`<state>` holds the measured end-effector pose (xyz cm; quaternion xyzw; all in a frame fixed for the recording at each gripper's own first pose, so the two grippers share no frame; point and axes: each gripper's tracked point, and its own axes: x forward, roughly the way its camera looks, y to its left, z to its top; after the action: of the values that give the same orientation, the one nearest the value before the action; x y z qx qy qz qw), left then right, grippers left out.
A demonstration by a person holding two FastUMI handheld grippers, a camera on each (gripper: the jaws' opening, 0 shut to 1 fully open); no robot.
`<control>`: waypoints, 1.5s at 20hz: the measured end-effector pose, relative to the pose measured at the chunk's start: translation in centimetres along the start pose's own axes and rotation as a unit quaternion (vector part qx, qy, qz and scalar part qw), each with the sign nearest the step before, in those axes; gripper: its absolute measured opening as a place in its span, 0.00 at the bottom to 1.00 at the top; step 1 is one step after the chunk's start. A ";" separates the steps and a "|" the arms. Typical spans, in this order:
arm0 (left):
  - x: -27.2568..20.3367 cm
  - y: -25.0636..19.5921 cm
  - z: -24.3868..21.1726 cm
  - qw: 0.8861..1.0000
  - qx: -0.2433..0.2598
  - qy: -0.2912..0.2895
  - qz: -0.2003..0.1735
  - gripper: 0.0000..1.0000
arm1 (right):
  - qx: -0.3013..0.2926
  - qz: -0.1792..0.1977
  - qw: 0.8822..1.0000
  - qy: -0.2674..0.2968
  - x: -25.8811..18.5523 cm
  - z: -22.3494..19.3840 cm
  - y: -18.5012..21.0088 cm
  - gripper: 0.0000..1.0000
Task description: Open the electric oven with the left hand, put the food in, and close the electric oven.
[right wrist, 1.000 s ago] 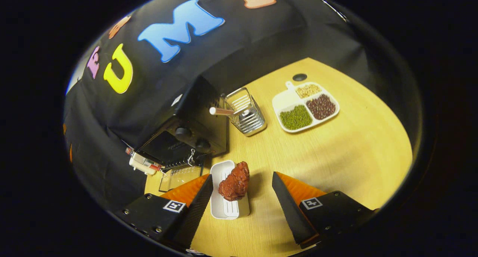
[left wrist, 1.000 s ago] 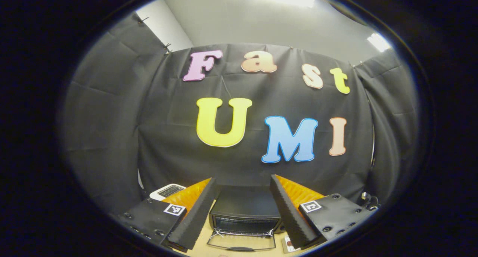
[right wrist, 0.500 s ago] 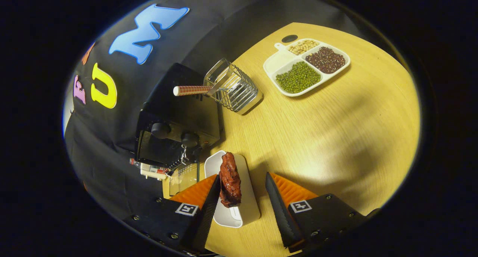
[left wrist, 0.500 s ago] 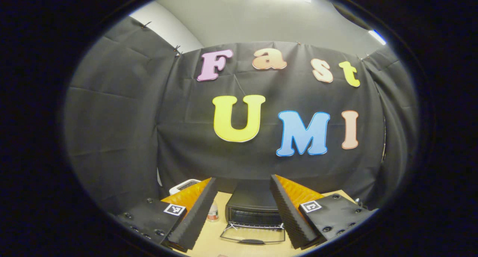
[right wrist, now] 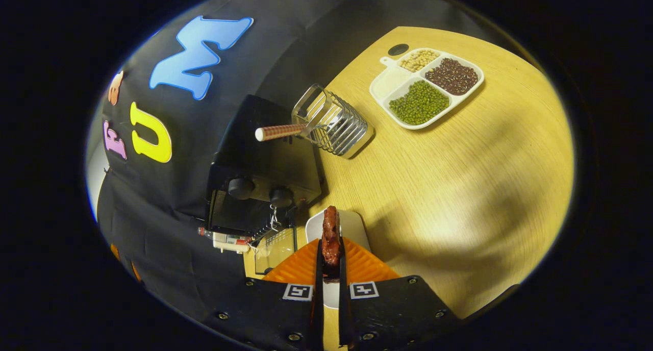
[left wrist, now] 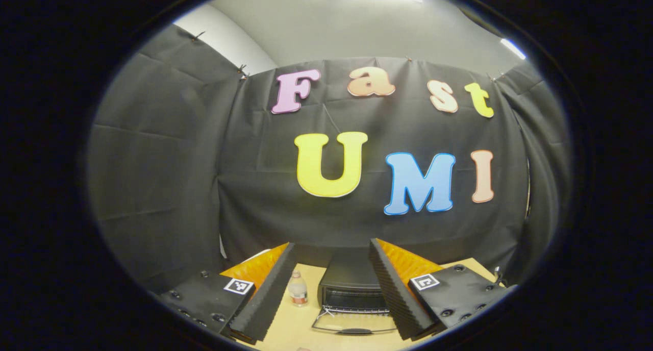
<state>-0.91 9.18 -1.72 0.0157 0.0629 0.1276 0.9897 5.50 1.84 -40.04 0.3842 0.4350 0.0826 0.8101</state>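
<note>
Your first step looks done: the oven (left wrist: 352,290) sits on the table (right wrist: 459,187) with its door (left wrist: 352,324) dropped flat toward you, and in the left gripper view it lies at about 6 o'clock, between the fingers of your left gripper (left wrist: 329,290). That gripper is spread wide and holds nothing, hanging back from the oven with a small bottle (left wrist: 297,290) just beside the oven at its 9 o'clock.

Your right gripper (right wrist: 330,269) is pressed together on the food (right wrist: 330,236), a dark red chunk of meat pinched between both fingers. It sits over the white dish (right wrist: 352,223) at about 6 o'clock in the right gripper view (whether the meat has cleared the dish yet I cannot tell from this angle). The open oven (right wrist: 255,187) is at roughly 10 o'clock from the meat, near it, with its door (right wrist: 270,246) lying just beside the dish.

So you appear to be about a third of the way through. What is left: carry the meat across into the oven and let go, draw the right gripper out, then swing the door up with the left. The wire basket (right wrist: 334,126) and the tray of beans (right wrist: 428,85) lie farther back at 12 to 1 o'clock, well apart from your path.
</note>
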 end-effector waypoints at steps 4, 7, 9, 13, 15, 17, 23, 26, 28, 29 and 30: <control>1.9 -0.2 -0.4 0.999 -0.008 0.002 -0.040 0.92 | 0.019 0.018 0.999 -0.030 -2.7 0.7 1.8 0.12; 3.1 0.0 -0.1 0.998 -0.014 -0.007 -0.064 0.97 | 0.040 0.051 0.996 -0.053 -5.3 1.1 4.6 0.12; 3.7 0.2 -0.4 0.996 -0.020 -0.007 -0.082 1.00 | 0.055 0.077 0.993 -0.069 -6.9 1.3 7.0 0.12; 5.1 1.1 -1.2 0.994 -0.032 -0.005 -0.108 0.89 | 0.093 0.118 0.984 -0.098 -8.6 1.8 11.6 0.12; 5.7 2.1 -1.1 0.993 -0.036 -0.005 -0.116 0.89 | 0.115 0.132 0.978 -0.110 -8.5 2.1 13.3 0.12; 6.3 3.1 -1.0 0.992 -0.039 -0.007 -0.120 0.94 | 0.126 0.141 0.975 -0.113 -7.7 2.1 14.5 0.12; 6.4 5.9 -2.3 0.992 -0.035 0.006 -0.123 1.00 | 0.132 0.149 0.975 -0.094 -3.0 0.3 17.9 0.12; 6.1 6.5 -3.4 0.991 -0.036 0.021 -0.128 1.00 | 0.139 0.143 0.976 -0.082 0.9 -0.6 19.2 0.12; 6.0 6.9 -4.0 0.990 -0.035 0.027 -0.132 1.00 | 0.143 0.135 0.978 -0.076 3.6 -1.0 19.7 0.12; 6.0 7.2 -4.2 0.990 -0.032 0.029 -0.132 1.00 | 0.144 0.128 0.979 -0.072 5.0 -1.5 19.7 0.12; 6.0 7.4 -4.5 0.990 -0.030 0.031 -0.132 1.00 | 0.149 0.123 0.979 -0.068 6.4 -1.8 19.6 0.12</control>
<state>2.44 17.97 -6.60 -0.0264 0.0916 -0.0024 0.9954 11.91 19.37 -31.11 0.5558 0.3355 0.0894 0.7554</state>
